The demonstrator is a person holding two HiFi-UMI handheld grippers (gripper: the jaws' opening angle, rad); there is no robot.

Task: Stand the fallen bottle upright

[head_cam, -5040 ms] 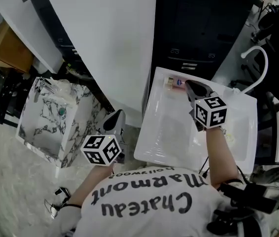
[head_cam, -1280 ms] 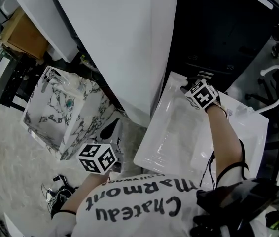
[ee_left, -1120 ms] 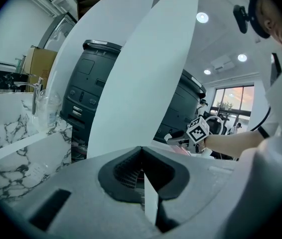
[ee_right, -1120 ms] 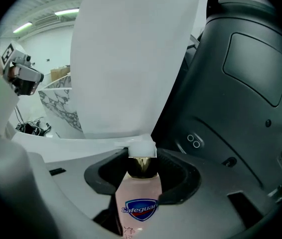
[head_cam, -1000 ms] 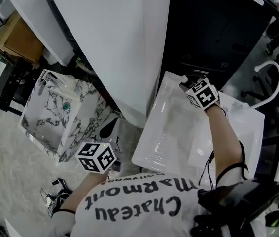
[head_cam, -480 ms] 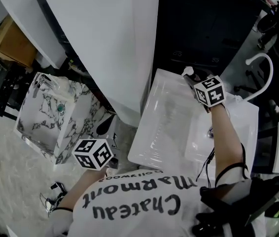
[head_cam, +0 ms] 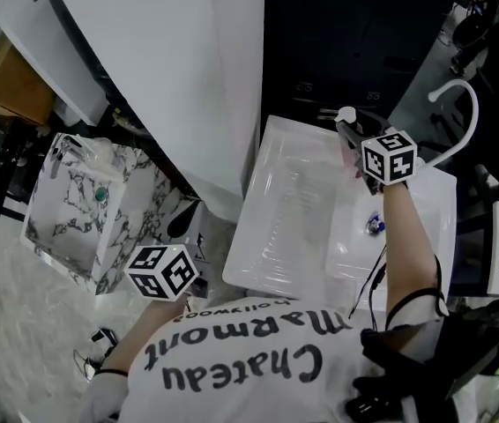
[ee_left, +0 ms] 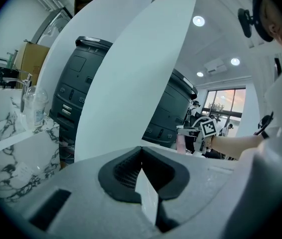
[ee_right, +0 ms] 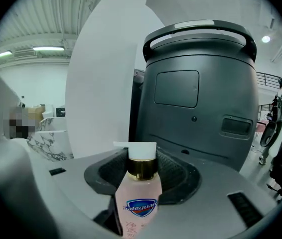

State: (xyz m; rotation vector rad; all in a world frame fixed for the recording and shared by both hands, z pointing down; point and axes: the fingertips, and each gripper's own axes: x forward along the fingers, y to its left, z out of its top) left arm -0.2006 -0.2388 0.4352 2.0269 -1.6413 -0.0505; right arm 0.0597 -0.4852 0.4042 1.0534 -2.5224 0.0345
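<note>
A pink soap bottle point(ee_right: 140, 205) with a white pump cap and gold collar stands nearly upright between the jaws of my right gripper point(ee_right: 141, 185), which is shut on its body. In the head view the bottle point(head_cam: 347, 115) hangs over the far right part of the white sink point(head_cam: 276, 236), with the right gripper point(head_cam: 351, 139) just behind it. My left gripper point(head_cam: 186, 227) stays low at the left of the sink, away from the bottle. In the left gripper view, that gripper point(ee_left: 141, 151) has its pads together on nothing, and the bottle point(ee_left: 181, 142) shows far off.
A curved white faucet point(head_cam: 461, 104) rises at the sink's far right. A small blue item point(head_cam: 373, 226) lies in the basin. A dark grey machine point(head_cam: 346, 33) and a white panel point(head_cam: 170, 60) stand behind. A marble-patterned box point(head_cam: 73, 218) sits at the left.
The right gripper has lifted the bottle off the sink's far corner, carried it up and to the right, and rolled it towards upright. The left gripper has barely moved.
</note>
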